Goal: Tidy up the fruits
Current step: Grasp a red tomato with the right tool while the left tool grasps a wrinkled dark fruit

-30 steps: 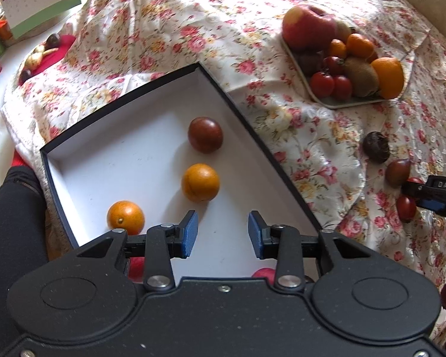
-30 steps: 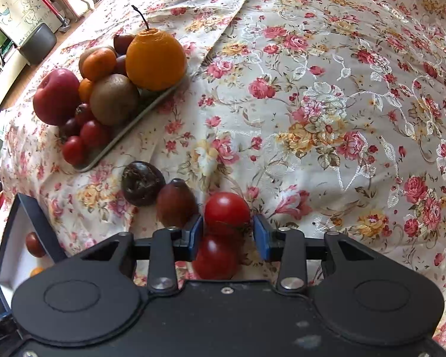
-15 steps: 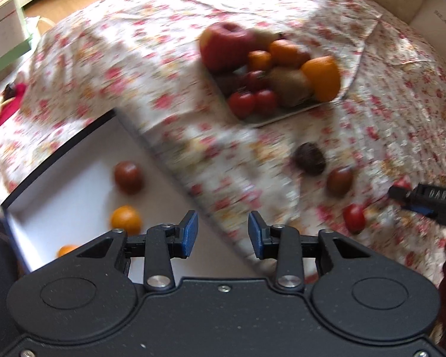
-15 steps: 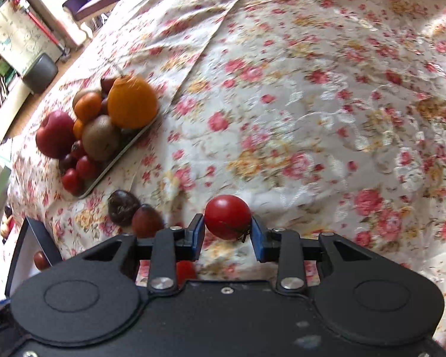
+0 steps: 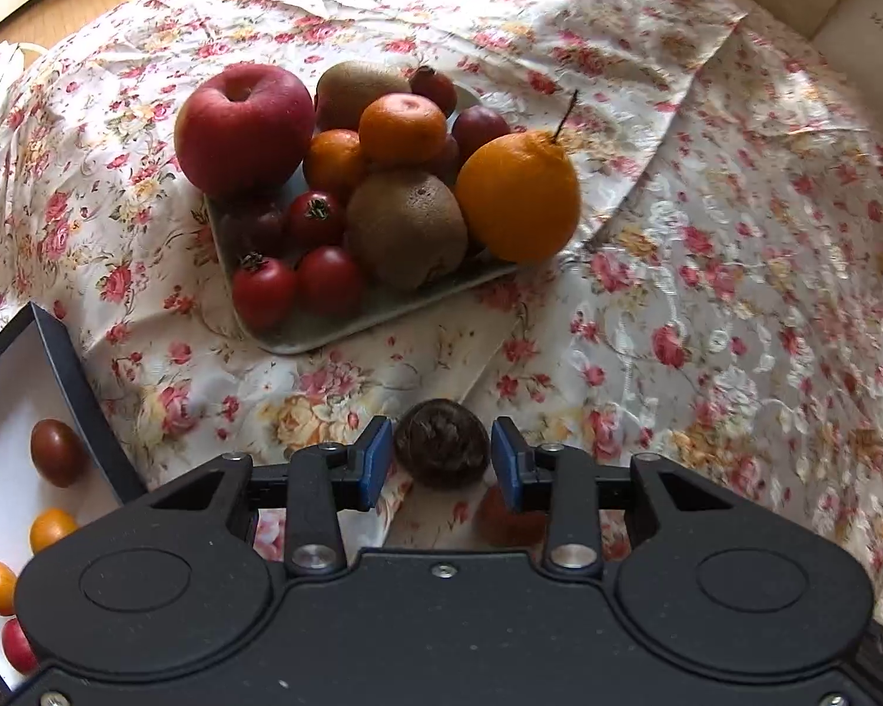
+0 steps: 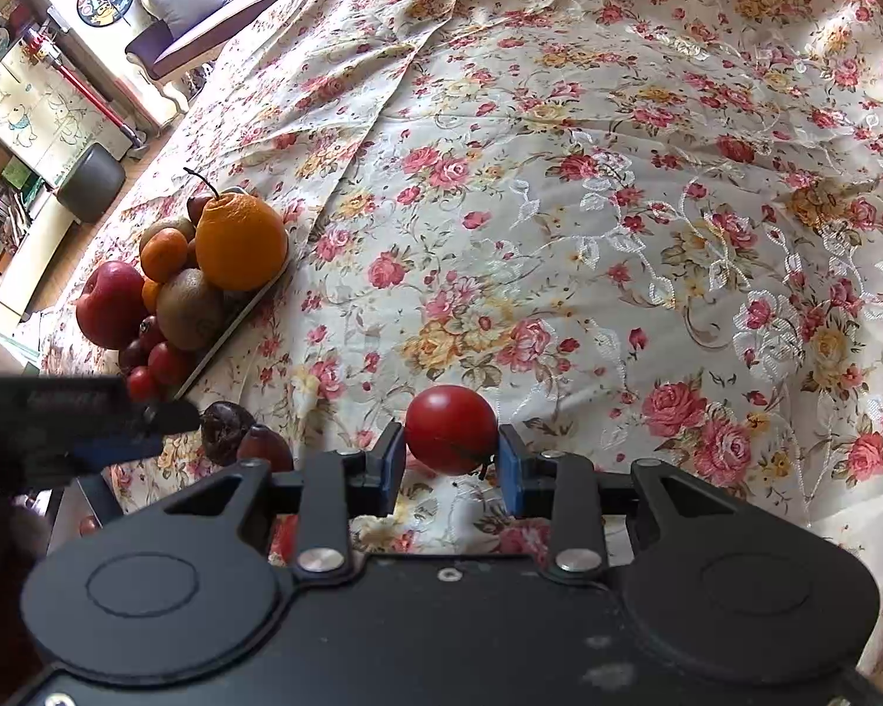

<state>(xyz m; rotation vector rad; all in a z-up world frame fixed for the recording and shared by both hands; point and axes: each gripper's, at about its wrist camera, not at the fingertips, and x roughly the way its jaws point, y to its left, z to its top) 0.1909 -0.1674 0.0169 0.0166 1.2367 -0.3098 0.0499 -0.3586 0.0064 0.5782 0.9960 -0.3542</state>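
The far and right stretches of the floral cloth (image 6: 647,223) are left bare, and wide free passage is offered there. Toward the cloth's left edge the way is blocked by a tray (image 5: 300,341) heaped with fruit, where an apple (image 5: 244,126) and a stemmed orange (image 5: 518,194) stand highest. Between the tray and the near edge only a narrow strip is left, and it is taken up by a wrinkled dark fruit (image 5: 441,441) lying between the spread jaws of the left gripper (image 5: 441,459). The near left corner is closed off by the raised dark wall of an open box (image 5: 82,400).
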